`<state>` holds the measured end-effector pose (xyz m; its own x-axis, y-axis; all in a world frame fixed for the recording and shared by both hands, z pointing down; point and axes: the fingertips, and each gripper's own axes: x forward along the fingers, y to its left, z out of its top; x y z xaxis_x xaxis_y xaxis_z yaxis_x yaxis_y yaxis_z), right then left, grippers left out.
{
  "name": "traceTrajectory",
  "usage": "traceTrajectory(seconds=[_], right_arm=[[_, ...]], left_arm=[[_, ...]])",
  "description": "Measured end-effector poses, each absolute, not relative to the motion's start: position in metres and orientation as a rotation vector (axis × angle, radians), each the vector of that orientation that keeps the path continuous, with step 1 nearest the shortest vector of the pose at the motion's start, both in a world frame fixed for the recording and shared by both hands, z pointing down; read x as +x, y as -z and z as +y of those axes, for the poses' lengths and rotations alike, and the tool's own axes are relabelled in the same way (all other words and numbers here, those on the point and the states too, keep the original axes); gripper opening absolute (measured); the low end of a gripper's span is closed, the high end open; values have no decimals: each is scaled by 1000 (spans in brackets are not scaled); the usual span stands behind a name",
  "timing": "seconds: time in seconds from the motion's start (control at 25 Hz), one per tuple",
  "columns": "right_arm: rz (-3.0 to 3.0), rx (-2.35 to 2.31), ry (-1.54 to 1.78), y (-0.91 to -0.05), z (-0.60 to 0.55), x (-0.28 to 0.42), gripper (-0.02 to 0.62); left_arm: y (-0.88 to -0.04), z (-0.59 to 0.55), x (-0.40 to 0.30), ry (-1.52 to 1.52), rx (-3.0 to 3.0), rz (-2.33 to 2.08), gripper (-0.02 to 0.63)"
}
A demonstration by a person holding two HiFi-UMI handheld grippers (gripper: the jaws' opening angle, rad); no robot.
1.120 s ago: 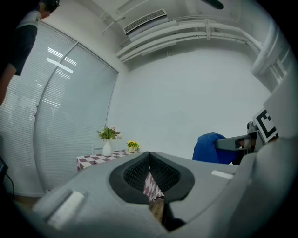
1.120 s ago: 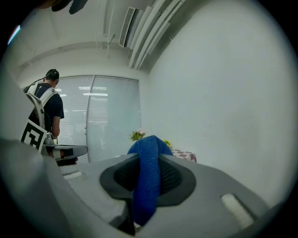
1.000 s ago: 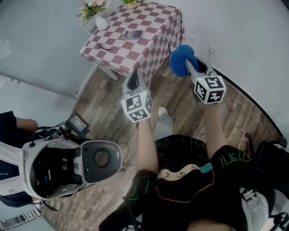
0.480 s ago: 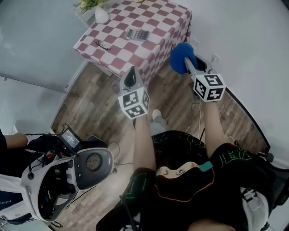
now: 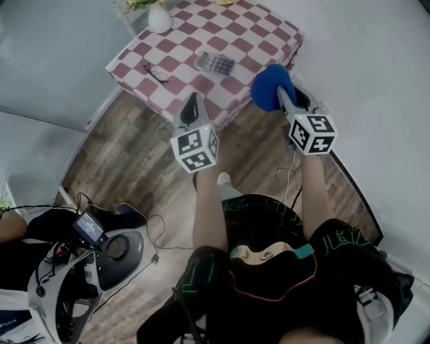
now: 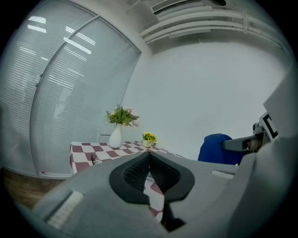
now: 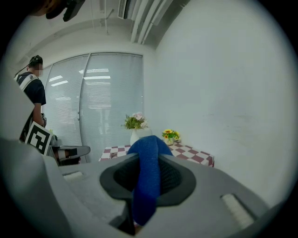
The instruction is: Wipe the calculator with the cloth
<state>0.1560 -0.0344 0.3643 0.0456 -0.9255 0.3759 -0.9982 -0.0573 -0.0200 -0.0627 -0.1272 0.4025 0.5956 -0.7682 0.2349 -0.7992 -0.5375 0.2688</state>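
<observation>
Checkered table [image 5: 259, 48] with the calculator [image 5: 216, 64] stands on wooden floor [image 5: 127, 156].

Checked desk [image 5: 255, 30] in a white-walled room with a plank floor [image 5: 127, 151].
A red-and-white checked tablecloth covers the desk. A white vase of pale flowers [image 5: 159, 20] stands at its far corner, with a small pot of yellow flowers [image 6: 149, 138] near it and dark-framed glasses [image 5: 155, 72] by the left edge. On the floor sits a white rounded shell with a round grille [image 5: 114, 259]. A person in a dark top [image 7: 32, 90] stands by the window blinds [image 7: 100, 102].
</observation>
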Motion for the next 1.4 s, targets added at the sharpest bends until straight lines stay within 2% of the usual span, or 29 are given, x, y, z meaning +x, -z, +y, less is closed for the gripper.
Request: traceTrajectory(seconds=[0.48,0.76,1.0,1.4], right_arm=[[-1931,2158,-374,-363,-66,213,83],[-2062,2084,-318,-359,-121,218,83],[-2211,1903,-301,-379,-186,200,83],[-2346,1587,-279,-420,-262,186,83]], left_arm=[[-411,-166,-6,-86,2526,-1243,9],[-406,-193,-6,-80,2537,-1363,9],[-421,-228,-37,-72,2385,-1589,9],[-472,-234,-17,-228,2224,-1729,9]])
